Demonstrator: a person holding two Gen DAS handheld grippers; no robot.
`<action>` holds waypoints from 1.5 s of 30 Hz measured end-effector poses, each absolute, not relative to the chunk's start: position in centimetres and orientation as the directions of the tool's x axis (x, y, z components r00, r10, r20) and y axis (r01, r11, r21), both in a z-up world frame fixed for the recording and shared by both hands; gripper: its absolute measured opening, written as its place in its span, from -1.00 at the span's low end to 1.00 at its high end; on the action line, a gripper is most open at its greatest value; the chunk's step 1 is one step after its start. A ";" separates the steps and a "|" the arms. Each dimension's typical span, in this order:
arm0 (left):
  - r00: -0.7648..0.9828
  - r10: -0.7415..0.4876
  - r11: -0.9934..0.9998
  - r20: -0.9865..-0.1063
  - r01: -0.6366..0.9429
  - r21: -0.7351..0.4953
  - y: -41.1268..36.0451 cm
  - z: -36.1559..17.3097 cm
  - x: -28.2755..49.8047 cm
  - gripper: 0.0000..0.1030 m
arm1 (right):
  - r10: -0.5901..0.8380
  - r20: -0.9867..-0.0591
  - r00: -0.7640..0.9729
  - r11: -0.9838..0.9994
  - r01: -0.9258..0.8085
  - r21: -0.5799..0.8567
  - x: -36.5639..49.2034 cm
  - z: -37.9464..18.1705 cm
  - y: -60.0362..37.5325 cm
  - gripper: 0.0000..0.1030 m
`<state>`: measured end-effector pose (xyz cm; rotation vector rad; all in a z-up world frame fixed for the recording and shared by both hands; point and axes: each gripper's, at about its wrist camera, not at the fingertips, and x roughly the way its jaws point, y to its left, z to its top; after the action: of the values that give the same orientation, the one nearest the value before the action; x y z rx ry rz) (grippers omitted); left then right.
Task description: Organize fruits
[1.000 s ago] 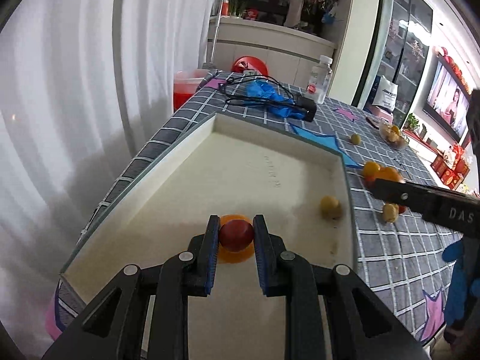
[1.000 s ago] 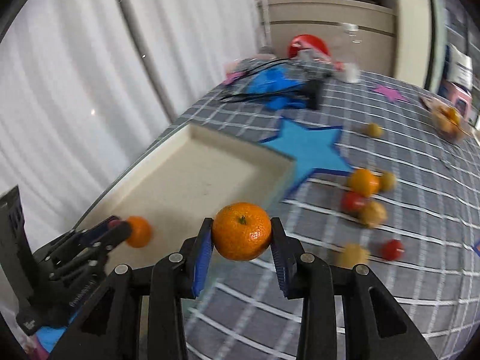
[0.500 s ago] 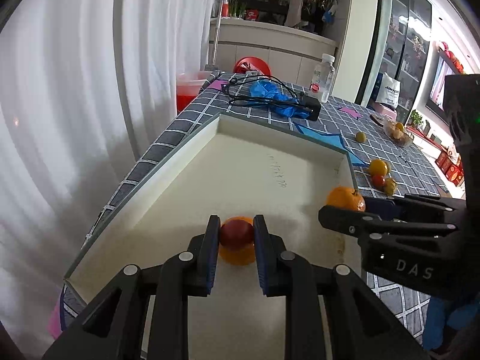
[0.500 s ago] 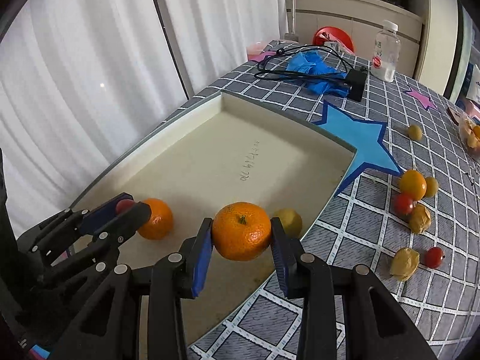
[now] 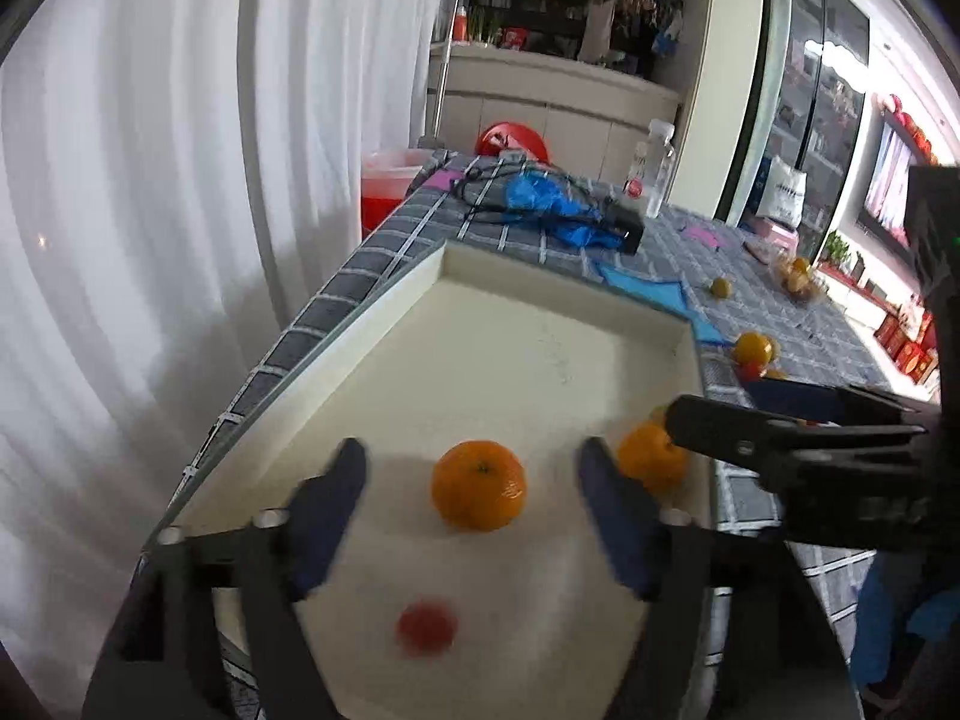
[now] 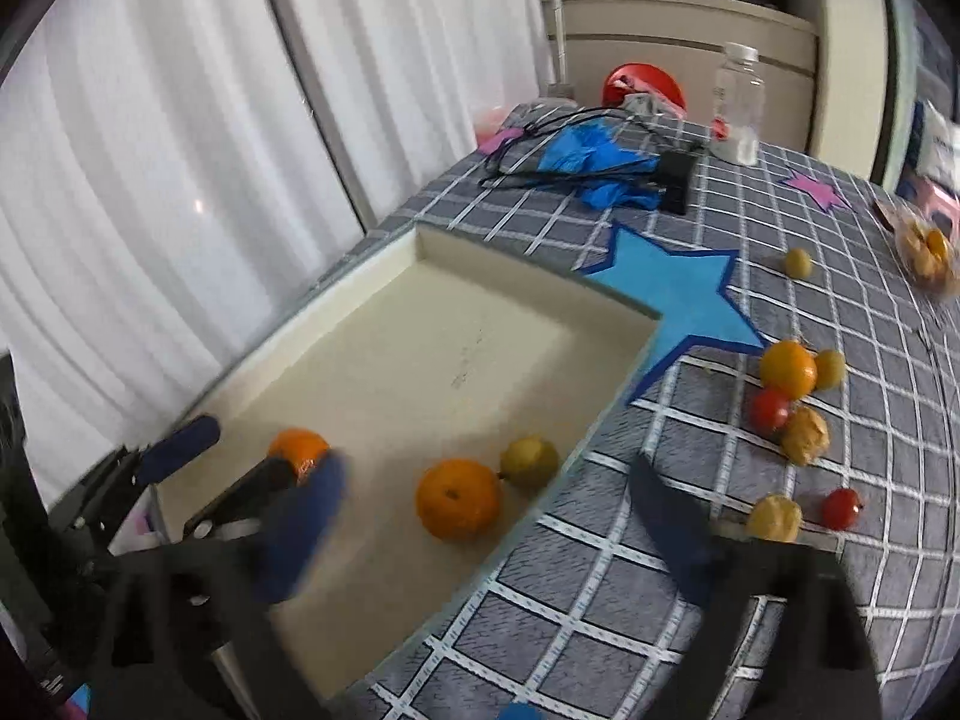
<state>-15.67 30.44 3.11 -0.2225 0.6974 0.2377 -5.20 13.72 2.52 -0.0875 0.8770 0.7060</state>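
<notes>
A tray (image 6: 336, 306) sits on the counter (image 6: 600, 618) along its curtain-side edge. In the tray lie two oranges, one (image 6: 459, 499) near the counter-side wall, the other (image 6: 298, 450) nearer the curtain side, a small round fruit (image 6: 529, 460) touching the first, and a tomato (image 5: 426, 627) at the near end. On the counter right of the tray lies a cluster of fruits (image 6: 792, 402); behind the tray lie cables and a bottle (image 6: 737, 114)

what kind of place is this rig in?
Most likely a home, an open dining and living area: a TV on the far wall, a kitchen counter behind the table, and white curtains beside the checked tablecloth.
</notes>
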 end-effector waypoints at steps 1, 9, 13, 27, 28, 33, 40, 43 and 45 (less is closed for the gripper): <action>0.748 0.139 0.951 -0.649 -0.283 -0.122 30.2 3.4 -15.8 0.52 | 0.539 -0.716 0.445 0.779 -0.587 0.221 -5.1 2.9 12.8 0.98; 0.785 0.042 0.989 -0.619 -0.119 -0.083 24.5 5.5 -15.8 0.61 | 0.510 -0.694 0.509 0.847 -0.437 0.302 -3.6 2.8 4.4 0.98; 0.782 0.010 1.000 -0.623 -0.020 -0.009 19.3 5.5 -15.4 0.68 | 0.459 -0.702 0.544 0.888 -0.305 0.344 -2.7 1.7 -1.0 0.98; 0.651 -0.159 0.987 -0.742 0.113 -0.112 13.8 2.6 -11.5 0.68 | 0.220 -0.699 0.680 0.926 0.080 0.369 -3.5 -2.4 -17.2 1.00; 0.635 -0.174 0.985 -0.753 0.115 -0.130 13.8 2.3 -11.2 0.68 | 0.231 -0.676 0.700 0.923 0.063 0.380 -3.8 -2.3 -17.4 1.00; 0.601 -0.167 0.986 -0.781 0.104 -0.130 13.5 0.9 -9.8 0.68 | 0.211 -0.692 0.690 0.943 0.044 0.330 -3.3 -2.4 -16.1 1.00; 0.595 -0.046 0.998 -0.802 -0.004 -0.060 15.6 0.1 -7.9 0.68 | 0.199 -0.710 0.676 0.962 0.005 0.275 -3.2 -2.7 -14.9 1.00; 0.584 -0.023 0.997 -0.812 -0.045 -0.061 16.2 -0.2 -7.4 0.68 | 0.208 -0.704 0.679 0.958 0.004 0.287 -3.3 -2.7 -15.2 1.00; 0.596 -0.038 0.996 -0.802 -0.039 -0.076 15.7 -0.2 -8.4 0.68 | 0.205 -0.705 0.679 0.959 0.004 0.284 -3.3 -2.8 -15.1 1.00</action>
<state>-8.36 15.73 -0.21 -0.0884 0.9329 0.0006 -3.33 -15.12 -2.77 0.2728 0.8198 0.1144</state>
